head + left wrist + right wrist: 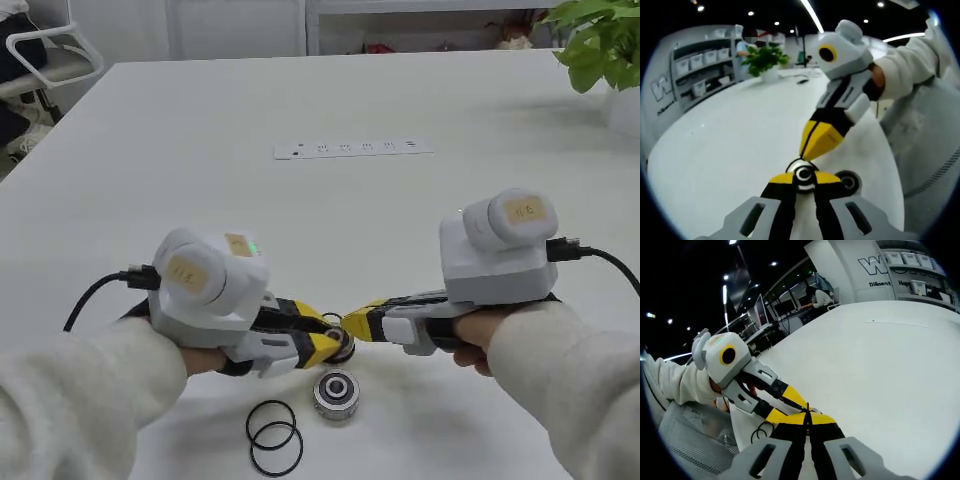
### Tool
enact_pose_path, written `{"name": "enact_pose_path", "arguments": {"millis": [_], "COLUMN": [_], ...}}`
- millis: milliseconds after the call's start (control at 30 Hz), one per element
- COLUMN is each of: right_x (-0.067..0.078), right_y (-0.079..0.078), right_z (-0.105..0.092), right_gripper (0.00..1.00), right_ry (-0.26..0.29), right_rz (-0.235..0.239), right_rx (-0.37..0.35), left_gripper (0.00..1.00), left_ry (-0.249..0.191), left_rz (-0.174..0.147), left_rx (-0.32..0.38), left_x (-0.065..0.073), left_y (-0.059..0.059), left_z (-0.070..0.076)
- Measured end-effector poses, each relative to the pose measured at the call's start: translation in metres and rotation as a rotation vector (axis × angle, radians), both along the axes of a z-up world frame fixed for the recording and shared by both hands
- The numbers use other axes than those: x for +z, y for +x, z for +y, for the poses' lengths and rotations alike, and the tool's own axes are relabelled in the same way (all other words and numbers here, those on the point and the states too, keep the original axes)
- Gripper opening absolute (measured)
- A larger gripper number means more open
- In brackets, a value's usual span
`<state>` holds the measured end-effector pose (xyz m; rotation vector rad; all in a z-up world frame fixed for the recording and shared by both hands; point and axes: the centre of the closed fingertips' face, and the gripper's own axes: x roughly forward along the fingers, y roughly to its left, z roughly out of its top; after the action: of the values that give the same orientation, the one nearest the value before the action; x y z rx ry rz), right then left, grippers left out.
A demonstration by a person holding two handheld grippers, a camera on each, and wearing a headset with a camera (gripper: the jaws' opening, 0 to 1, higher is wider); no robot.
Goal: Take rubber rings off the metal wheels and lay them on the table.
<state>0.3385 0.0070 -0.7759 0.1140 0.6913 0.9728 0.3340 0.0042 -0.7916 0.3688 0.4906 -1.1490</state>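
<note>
**Head view.** Both tools were seen meeting at lower centre of the frame, just above the white tabletop (300, 100). The left tool (333, 347) was closed on a metal wheel (343, 346), which was held clear of the surface, presumably so that its rim could be reached from the opposite side. The right tool (353, 325) was set tip to tip against it. A second wheel (336, 393) was lying flat just below the tools. Three loose rings (272, 436) were laid overlapping at its lower left, judged to be rings already taken off and kept close to the work.

**Left gripper view.** The metal wheel (804, 173) was clamped between the left tool's (804, 181) yellow tips, its face turned to the camera. The right tool (809, 149) was seen coming in from the upper right, jaws narrow, its point resting on the wheel's upper rim. That is where a ring would be caught. The second wheel (847, 181) was noted on the tabletop, just right of the jaws.

**Right gripper view.** The right tool's (807, 421) jaws were nearly together. A thin black strip was noted between the tips, judged to be the rubber ring (807, 409) pinched for peeling, though this could not be confirmed. The left tool (799, 405) was met from the left of the frame.
</note>
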Motion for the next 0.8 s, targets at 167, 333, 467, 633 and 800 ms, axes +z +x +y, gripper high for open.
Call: {"name": "enact_pose_path", "arguments": {"millis": [167, 333, 467, 633, 800], "right_x": [0.001, 0.005, 0.008, 0.013, 0.019], "right_y": [0.001, 0.003, 0.004, 0.006, 0.004], "right_z": [0.0, -0.003, -0.003, -0.002, 0.003], "right_gripper": [0.0, 0.0, 0.0, 0.0, 0.0], "right_ry": [0.005, 0.022, 0.037, 0.061, 0.079], "right_rz": [0.0, 0.002, 0.006, 0.006, 0.01], "right_rx": [-0.004, -0.023, -0.031, -0.036, -0.032], "left_gripper": [0.13, 0.21, 0.32, 0.44, 0.56], "left_ry": [0.023, 0.034, 0.025, 0.002, -0.015], "left_rz": [-0.007, -0.031, -0.042, -0.043, -0.047], "left_rx": [-0.038, -0.063, -0.056, -0.042, -0.009], "left_x": [0.006, 0.021, 0.034, 0.051, 0.063], "left_y": [-0.006, -0.009, -0.009, -0.014, -0.022], "left_z": [0.003, 0.006, 0.009, 0.017, 0.031]}}
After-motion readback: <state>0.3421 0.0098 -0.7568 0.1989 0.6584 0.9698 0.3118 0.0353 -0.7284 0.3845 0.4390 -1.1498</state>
